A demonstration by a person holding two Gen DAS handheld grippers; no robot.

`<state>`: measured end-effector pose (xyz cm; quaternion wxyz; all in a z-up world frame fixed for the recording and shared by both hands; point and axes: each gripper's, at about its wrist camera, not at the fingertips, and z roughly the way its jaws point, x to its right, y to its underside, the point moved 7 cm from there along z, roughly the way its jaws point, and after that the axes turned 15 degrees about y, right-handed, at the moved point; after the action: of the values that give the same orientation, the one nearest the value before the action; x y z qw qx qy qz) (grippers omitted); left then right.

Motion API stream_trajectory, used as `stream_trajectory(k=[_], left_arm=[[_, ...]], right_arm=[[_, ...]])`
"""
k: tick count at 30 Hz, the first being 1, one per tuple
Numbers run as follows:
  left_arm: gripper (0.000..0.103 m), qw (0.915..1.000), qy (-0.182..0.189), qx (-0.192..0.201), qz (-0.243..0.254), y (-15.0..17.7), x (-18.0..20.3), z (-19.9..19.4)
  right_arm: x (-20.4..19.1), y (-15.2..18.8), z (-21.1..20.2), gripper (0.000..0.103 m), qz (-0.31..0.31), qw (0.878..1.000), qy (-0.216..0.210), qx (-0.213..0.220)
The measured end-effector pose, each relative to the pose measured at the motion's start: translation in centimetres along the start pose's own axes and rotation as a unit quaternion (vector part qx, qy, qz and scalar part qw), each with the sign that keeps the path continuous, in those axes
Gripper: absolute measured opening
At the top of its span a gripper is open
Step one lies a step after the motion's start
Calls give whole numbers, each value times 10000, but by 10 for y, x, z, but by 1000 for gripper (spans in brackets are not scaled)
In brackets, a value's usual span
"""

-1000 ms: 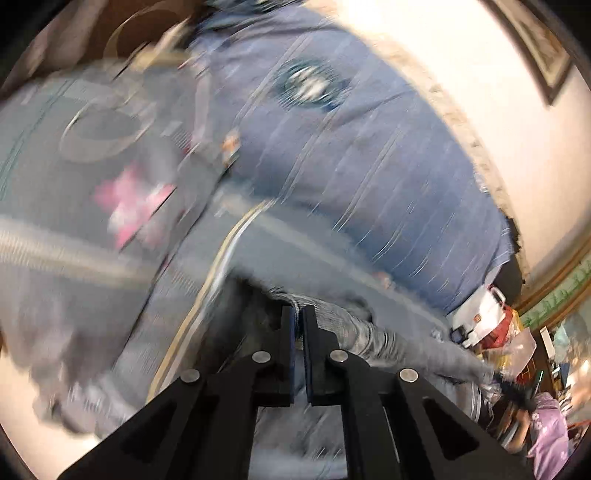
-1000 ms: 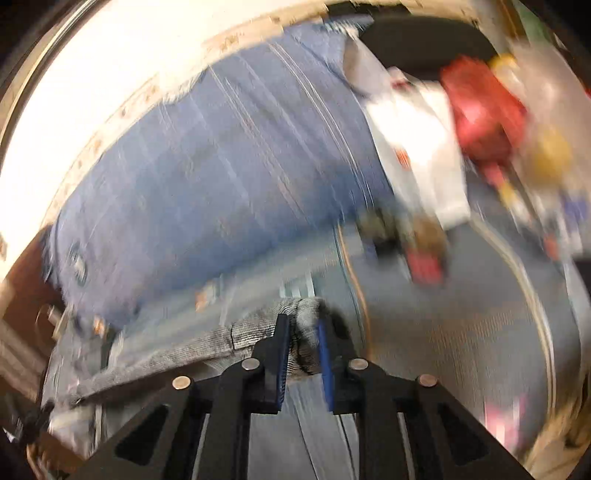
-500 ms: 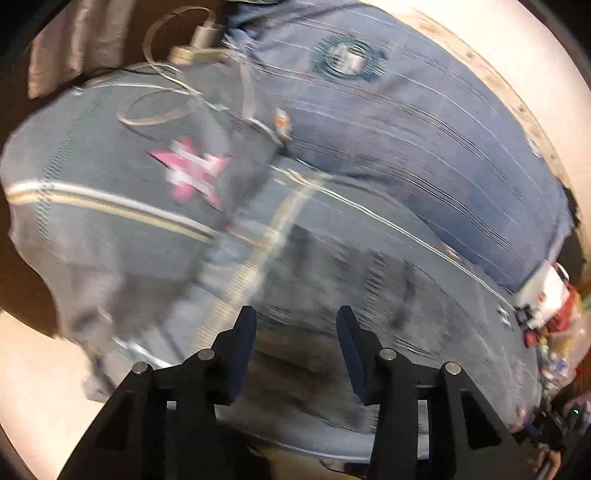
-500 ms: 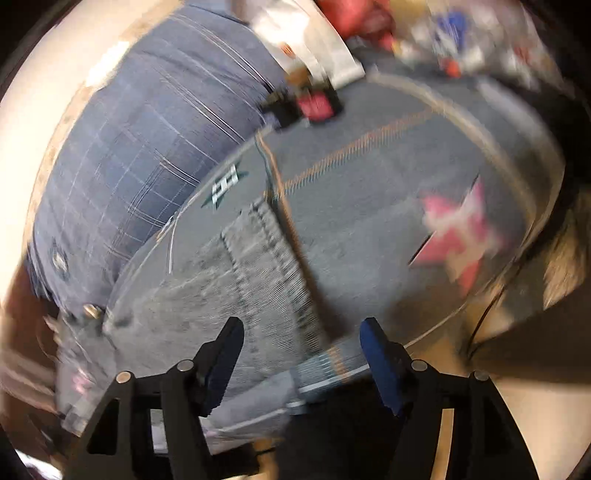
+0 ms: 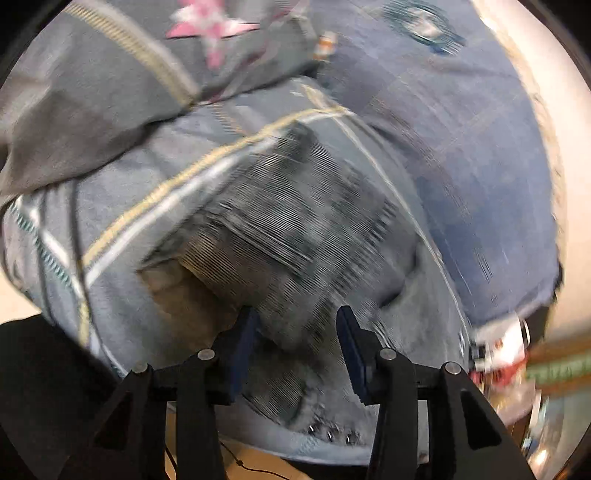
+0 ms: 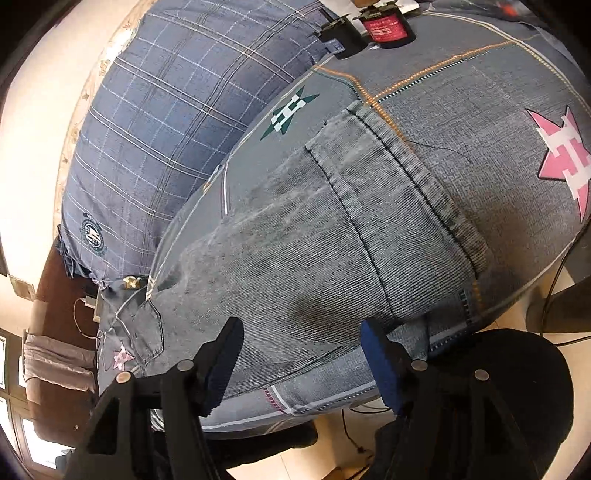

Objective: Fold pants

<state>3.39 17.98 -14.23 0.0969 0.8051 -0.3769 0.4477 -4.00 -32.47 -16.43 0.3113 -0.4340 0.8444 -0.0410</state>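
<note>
Grey denim pants [image 6: 332, 236] lie folded flat on the grey bedspread [image 6: 461, 92], hems toward the upper right of the right wrist view. The left wrist view is blurred and shows the pants [image 5: 295, 229] with their waist end and rivets near the bed's front edge. My left gripper [image 5: 295, 325] is open and empty, just above the pants. My right gripper [image 6: 299, 336] is open wide and empty, above the pants near the bed's edge.
A blue plaid pillow [image 6: 177, 103] lies behind the pants against the wall. A red-labelled device [image 6: 388, 26] and a black object [image 6: 340, 33] sit at the bed's far end. A black chair [image 6: 517, 398] and cables stand on the tiled floor beside the bed.
Both grippers held the pants a second ago, let go and opened half a second ago. They have pulled back over the bed's front edge, and the pants now lie folded.
</note>
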Motion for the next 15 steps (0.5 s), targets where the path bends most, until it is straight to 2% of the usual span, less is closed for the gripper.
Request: stream_trajectory(k=[2, 4, 9, 12, 15], left_arm=[[46, 9999, -21, 19, -147, 2, -4, 0], [46, 9999, -115, 3, -126, 7, -6, 0], [46, 9996, -44, -168, -213, 19, 7, 13], [47, 9996, -175, -200, -135, 20, 6, 22], [42, 9990, -119, -126, -414, 15, -1, 30]], right_arm=[[3, -1, 1, 68, 108, 9999, -85, -72], [11, -3, -7, 68, 220, 9996, -130, -125], [29, 1, -7, 69, 664, 9972, -96, -316], [37, -4, -4, 69, 944, 9950, -158, -290], [47, -13, 6, 69, 1299, 9910, -112, -313]])
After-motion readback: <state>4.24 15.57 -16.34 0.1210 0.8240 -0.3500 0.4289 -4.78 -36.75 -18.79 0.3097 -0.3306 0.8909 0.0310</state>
